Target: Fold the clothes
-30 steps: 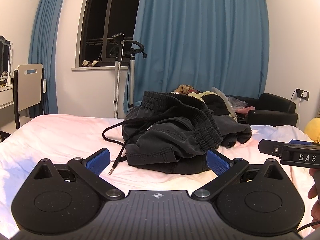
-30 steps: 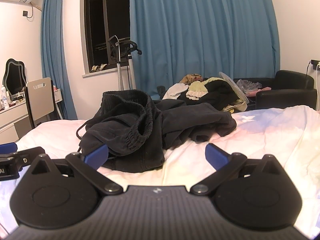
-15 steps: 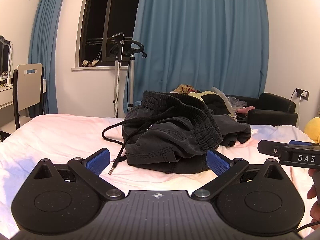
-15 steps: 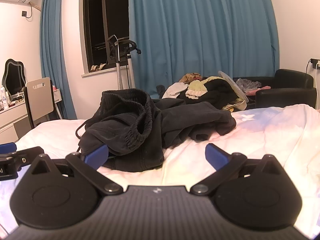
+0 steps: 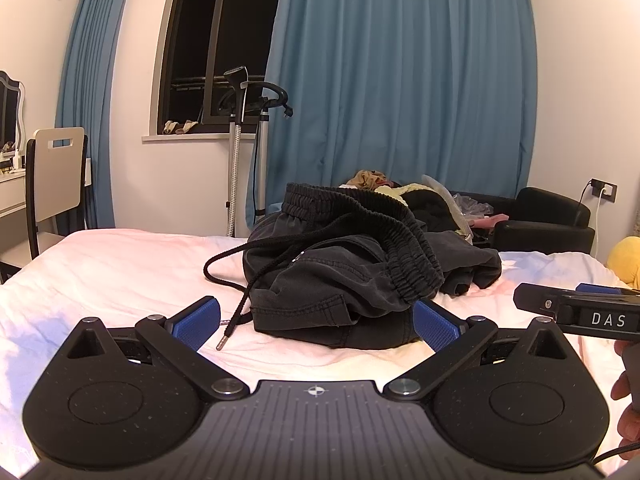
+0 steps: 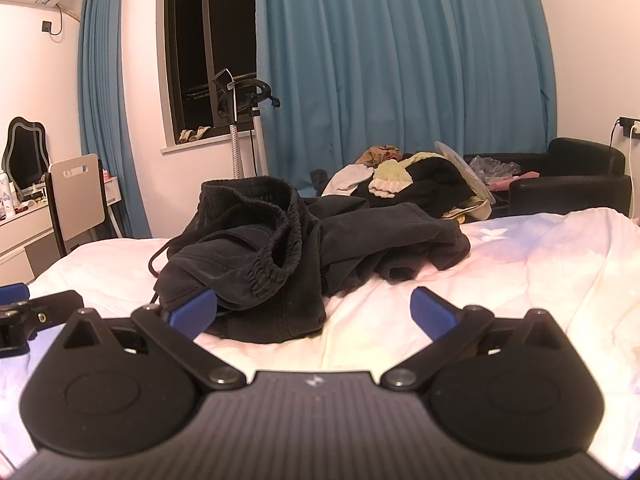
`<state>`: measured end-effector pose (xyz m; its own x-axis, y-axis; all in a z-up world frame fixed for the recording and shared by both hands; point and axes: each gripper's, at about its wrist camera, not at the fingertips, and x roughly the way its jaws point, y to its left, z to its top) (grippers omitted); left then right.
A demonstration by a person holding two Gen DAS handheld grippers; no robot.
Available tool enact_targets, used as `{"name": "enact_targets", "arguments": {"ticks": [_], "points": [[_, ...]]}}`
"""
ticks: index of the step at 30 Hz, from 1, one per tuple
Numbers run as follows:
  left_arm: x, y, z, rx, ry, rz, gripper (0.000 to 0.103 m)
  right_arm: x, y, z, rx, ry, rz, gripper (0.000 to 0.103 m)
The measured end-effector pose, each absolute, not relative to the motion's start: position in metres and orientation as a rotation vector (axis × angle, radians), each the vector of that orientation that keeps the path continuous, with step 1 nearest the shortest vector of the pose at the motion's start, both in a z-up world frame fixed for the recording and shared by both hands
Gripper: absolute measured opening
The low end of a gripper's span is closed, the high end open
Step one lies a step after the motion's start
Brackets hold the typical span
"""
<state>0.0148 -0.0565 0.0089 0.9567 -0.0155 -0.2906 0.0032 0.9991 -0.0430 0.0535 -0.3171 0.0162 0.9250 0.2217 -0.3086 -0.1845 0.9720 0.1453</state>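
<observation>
No fold is made yet: the black trousers (image 5: 352,276) lie bunched near me on the bed (image 5: 120,272), and my left gripper (image 5: 316,322) and right gripper (image 6: 314,312) are both wide open, holding nothing.

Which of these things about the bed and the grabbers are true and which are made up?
1. The crumpled black drawstring pants lie on the white bed sheet. True.
2. The left gripper is shut on the pants. False: its jaws are open, holding nothing.
3. The right gripper is open. True.
4. The pants are neatly folded. False: they are bunched in a heap.
5. The black drawstring cord trails onto the sheet. True.
</observation>
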Motion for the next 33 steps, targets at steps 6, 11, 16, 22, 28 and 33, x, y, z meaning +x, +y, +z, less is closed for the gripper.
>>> {"name": "enact_targets", "arguments": {"ticks": [6, 11, 16, 22, 28, 33], "points": [[0.015, -0.058, 0.01, -0.04, 0.3, -0.006, 0.103, 0.055, -0.319, 0.014, 0.121, 0.328, 0.208, 0.103], [0.015, -0.059, 0.01, -0.035, 0.303, -0.005, 0.103, 0.055, -0.319, 0.015, 0.125, 0.325, 0.207, 0.103], [0.013, -0.059, 0.01, -0.029, 0.3, -0.009, 0.103, 0.055, -0.319, 0.013, 0.128, 0.324, 0.206, 0.103], [0.014, -0.063, 0.005, 0.002, 0.303, -0.029, 0.103, 0.055, -0.323, 0.02, 0.162, 0.317, 0.197, 0.103], [0.041, -0.093, -0.001, 0.126, 0.292, -0.053, 0.103, 0.058, -0.34, 0.028, 0.207, 0.298, 0.163, 0.103], [0.082, -0.139, -0.021, 0.256, 0.312, -0.124, 0.103, 0.071, -0.367, 0.026, 0.289, 0.307, 0.123, 0.103]]}}
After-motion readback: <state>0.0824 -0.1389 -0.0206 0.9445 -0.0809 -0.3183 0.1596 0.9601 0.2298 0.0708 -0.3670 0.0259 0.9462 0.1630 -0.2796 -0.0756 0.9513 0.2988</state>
